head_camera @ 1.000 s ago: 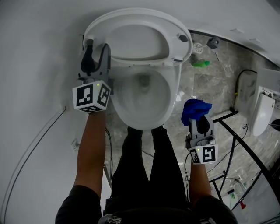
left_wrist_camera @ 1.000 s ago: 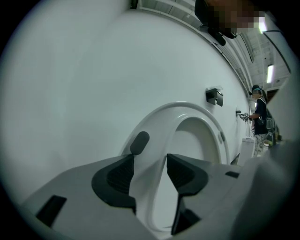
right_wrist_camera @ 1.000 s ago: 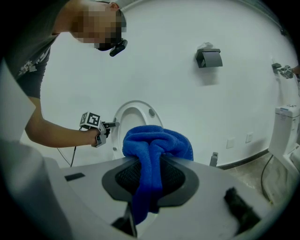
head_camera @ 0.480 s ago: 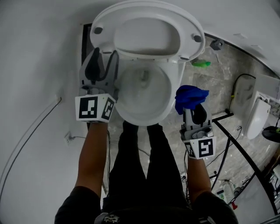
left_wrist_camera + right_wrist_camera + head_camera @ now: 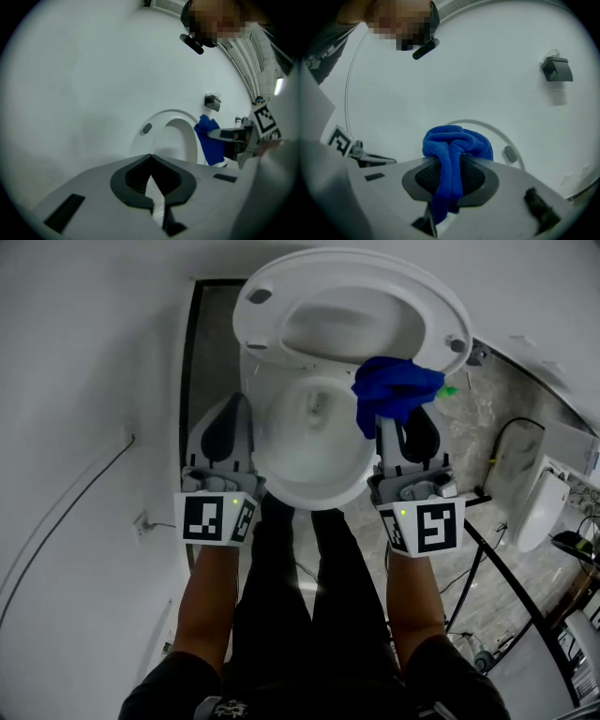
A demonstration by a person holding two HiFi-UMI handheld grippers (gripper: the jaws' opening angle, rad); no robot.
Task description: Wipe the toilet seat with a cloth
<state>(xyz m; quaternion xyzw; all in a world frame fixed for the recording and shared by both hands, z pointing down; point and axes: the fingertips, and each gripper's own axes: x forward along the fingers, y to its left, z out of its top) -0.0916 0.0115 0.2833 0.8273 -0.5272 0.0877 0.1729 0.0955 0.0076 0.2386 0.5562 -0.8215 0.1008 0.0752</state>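
Cloth (image 5: 394, 390) brought up to raised toilet seat (image 5: 356, 273) — wipe not yet begun.

Head view: right gripper (image 5: 405, 423) clamps the blue cloth, which has gone from beside the toilet bowl (image 5: 314, 495) up over the right side of the raised toilet seat; left gripper (image 5: 232, 407) sits left of the bowl, holding nothing. Left gripper view: left gripper (image 5: 151, 159) jaws have just snapped together, tips meeting, nothing between them — cloth (image 5: 211, 145) shows ahead beside the toilet seat (image 5: 161, 123). Right gripper view: right gripper (image 5: 450, 173) pads pinch the bunched cloth (image 5: 457, 143), toilet seat (image 5: 499, 133) right behind it; actual contact can't be told. Likely the wiping stroke is about to start, right hand only.
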